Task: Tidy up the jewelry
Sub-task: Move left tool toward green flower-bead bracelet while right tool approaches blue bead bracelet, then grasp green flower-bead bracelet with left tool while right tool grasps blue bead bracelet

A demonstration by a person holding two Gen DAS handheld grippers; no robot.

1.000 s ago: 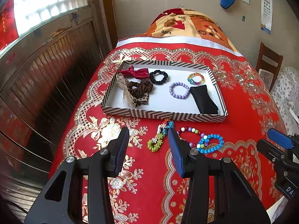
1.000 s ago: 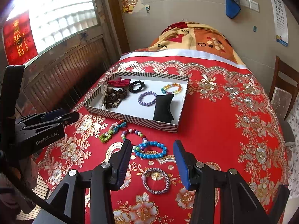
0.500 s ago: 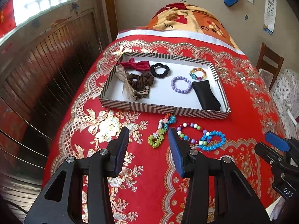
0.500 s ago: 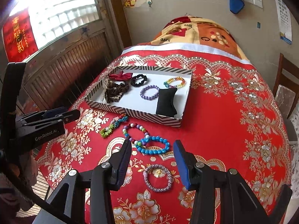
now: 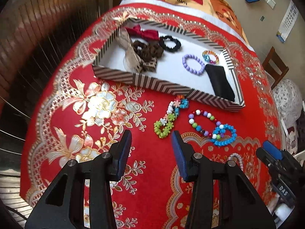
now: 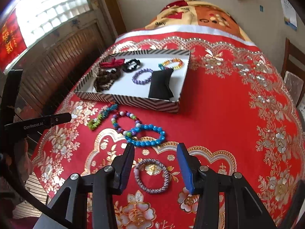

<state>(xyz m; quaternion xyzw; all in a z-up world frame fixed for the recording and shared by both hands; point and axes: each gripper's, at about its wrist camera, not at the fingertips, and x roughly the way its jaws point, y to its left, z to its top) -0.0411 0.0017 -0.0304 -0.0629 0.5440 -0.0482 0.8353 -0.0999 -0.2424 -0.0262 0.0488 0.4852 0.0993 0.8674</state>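
Note:
A striped tray (image 5: 164, 88) (image 6: 133, 100) on the red cloth holds scrunchies, a purple bead bracelet (image 5: 192, 64), a rainbow bracelet (image 5: 210, 56) and a black pouch (image 5: 221, 82). In front of it lie a flower-bead bracelet (image 5: 168, 121) (image 6: 102, 117), a multicolour bead bracelet (image 5: 204, 121) (image 6: 124, 121), a blue bead bracelet (image 5: 225, 134) (image 6: 147, 135) and a woven purple bracelet (image 6: 151, 175). My left gripper (image 5: 151, 148) is open above the cloth, just short of the flower-bead bracelet. My right gripper (image 6: 155, 162) is open, its fingers on either side of the woven bracelet.
The red embroidered tablecloth (image 6: 228, 114) drops off at the left edge beside a wooden slatted wall (image 5: 38, 28). A wooden chair (image 5: 274, 64) stands at the right. A patterned blanket (image 6: 200, 17) lies at the far end.
Both grippers have moved forward and lower toward the loose bracelets. The right gripper now straddles the woven bracelet. Both stay open.

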